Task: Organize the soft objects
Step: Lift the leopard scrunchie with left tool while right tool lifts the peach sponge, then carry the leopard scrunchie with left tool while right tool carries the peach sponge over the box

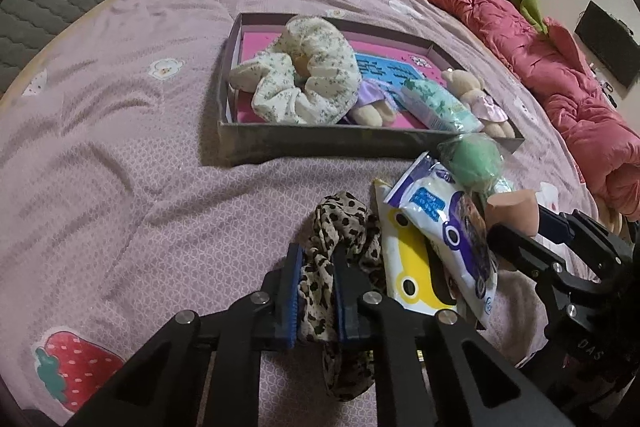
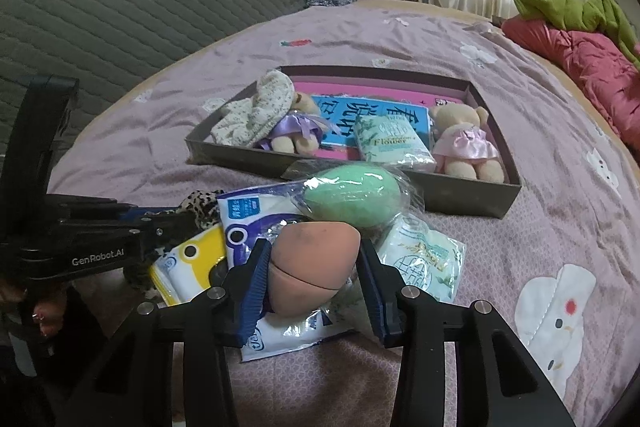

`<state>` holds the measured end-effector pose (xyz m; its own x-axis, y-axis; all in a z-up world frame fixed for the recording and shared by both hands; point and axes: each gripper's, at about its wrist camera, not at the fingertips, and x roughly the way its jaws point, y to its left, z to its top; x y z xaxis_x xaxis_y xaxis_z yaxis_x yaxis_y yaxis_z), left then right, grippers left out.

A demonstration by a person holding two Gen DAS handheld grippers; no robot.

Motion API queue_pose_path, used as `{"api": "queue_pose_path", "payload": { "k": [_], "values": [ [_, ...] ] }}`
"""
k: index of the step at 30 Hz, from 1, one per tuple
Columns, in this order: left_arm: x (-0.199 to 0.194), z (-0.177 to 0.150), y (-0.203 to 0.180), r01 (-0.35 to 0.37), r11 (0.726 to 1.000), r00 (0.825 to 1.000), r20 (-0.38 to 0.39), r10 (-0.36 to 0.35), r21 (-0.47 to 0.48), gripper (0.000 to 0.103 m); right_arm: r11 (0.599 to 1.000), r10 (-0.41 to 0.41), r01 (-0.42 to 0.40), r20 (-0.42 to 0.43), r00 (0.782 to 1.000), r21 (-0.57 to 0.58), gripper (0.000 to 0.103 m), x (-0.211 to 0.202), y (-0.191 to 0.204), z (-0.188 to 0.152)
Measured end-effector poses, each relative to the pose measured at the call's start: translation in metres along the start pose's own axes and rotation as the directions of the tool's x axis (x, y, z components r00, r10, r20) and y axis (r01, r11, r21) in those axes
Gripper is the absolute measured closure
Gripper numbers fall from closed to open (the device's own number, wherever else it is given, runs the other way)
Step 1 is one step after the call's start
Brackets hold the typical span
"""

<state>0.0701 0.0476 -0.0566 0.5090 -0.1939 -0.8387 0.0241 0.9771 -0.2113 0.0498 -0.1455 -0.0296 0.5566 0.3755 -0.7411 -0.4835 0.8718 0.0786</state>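
Left hand-held gripper [image 1: 316,291] angled down clamping leopard scrunchie [image 1: 340,227], right hand-held gripper [image 2: 312,275] squeezing peach sponge [image 2: 312,267]

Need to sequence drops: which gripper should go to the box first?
Probably right: the right gripper grips the peach sponge, with free space in the box straight ahead.

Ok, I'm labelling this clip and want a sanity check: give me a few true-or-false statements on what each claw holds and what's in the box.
1. The left claw is shut on the leopard scrunchie. True.
2. The right claw holds the green sponge. False: it grips the peach sponge.
3. Two small teddy bears lie in the box. True.
4. The box is empty. False: the floral scrunchie lies inside.
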Motion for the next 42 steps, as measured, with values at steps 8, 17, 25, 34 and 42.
{"api": "queue_pose_path", "payload": {
  "k": [8,17,25,34,42],
  "values": [
    [-0.018,0.004,0.004,-0.004,1.0,0.997,0.081,0.004,-0.006,0.09,1.0,0.014,-0.015,0.023,1.0,0.009,0.058,-0.007,-0.002,0.002],
    [-0.036,0.011,0.018,0.005,0.998,0.985,0.17,0.006,-0.062,0.09,1.0,0.027,-0.027,0.053,0.998,-0.005,0.058,-0.015,0.003,0.003],
    [-0.047,0.014,0.019,0.018,0.997,0.976,0.217,-0.003,-0.07,0.09,0.999,0.035,-0.035,0.074,0.997,-0.008,0.058,-0.02,0.004,0.006],
    [-0.059,0.018,0.017,0.017,0.998,0.963,0.271,0.0,-0.06,0.09,0.999,0.046,-0.044,0.11,0.993,-0.02,0.058,-0.027,0.007,0.015],
    [-0.061,0.023,0.007,0.01,1.0,0.957,0.291,-0.002,-0.026,0.09,0.997,0.072,-0.073,0.143,0.987,0.0,0.058,-0.028,0.007,0.026]
  ]
}}
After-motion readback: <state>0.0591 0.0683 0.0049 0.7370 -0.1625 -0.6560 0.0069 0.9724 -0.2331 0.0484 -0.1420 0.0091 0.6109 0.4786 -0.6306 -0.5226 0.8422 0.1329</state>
